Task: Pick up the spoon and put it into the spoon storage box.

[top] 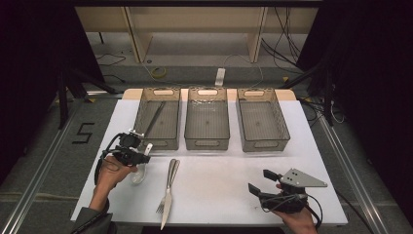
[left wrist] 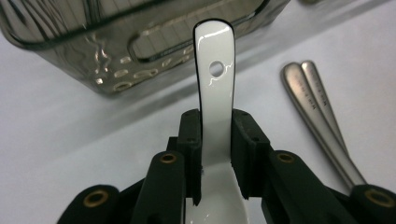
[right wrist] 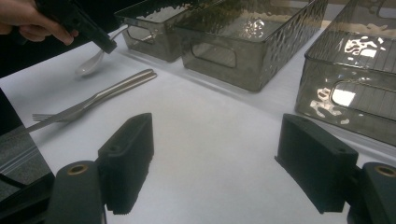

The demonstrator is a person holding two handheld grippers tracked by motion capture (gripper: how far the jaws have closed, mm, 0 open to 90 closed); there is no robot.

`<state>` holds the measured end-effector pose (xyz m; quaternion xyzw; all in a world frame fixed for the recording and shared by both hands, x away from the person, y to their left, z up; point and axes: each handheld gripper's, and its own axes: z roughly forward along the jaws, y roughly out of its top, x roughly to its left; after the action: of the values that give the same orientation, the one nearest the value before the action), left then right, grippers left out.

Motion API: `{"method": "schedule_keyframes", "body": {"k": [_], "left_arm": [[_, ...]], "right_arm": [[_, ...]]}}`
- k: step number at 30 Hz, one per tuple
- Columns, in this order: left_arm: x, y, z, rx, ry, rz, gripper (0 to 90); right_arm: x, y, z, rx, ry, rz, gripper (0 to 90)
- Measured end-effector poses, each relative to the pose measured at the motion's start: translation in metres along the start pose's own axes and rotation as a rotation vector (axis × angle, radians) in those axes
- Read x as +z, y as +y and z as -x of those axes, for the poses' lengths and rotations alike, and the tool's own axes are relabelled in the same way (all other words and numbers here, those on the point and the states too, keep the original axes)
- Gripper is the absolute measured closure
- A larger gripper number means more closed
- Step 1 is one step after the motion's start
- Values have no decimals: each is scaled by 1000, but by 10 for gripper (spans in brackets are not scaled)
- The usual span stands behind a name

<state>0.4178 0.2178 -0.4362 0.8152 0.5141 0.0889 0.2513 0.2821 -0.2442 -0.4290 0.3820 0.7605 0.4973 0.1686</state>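
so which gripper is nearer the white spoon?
Left. The left gripper has its jaws shut on the white spoon; the right gripper rests open across the table, well apart from it.

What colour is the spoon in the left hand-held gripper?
White, glossy; the spoon shows best in the left gripper view.

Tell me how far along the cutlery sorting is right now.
Early on. Done: one long dark utensil already lies in the left bin. In hand: the left gripper is shut on the handle of the white spoon, its bowl on the table just in front of that bin. Left: the fork and knife lie side by side on the table, the right gripper waits open, and the other two bins look empty.
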Motion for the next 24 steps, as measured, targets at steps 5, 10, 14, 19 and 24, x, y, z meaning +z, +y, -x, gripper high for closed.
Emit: {"method": "schedule_keyframes", "body": {"k": [5,10,14,19,24], "left_arm": [[-11,4,5,8,-28,48,747],[-24,12,13,20,-69,101,747],[-32,21,22,28,-127,143,748],[-40,35,39,77,-174,177,748],[-46,55,58,129,-206,210,748]], "right_arm": [[1,0,-1,-1,1,-2,278],[1,0,1,3,-1,-2,278],[1,-1,1,6,-2,-1,278],[1,-1,2,14,-11,-3,278],[2,-2,3,18,-16,-5,278]]}}
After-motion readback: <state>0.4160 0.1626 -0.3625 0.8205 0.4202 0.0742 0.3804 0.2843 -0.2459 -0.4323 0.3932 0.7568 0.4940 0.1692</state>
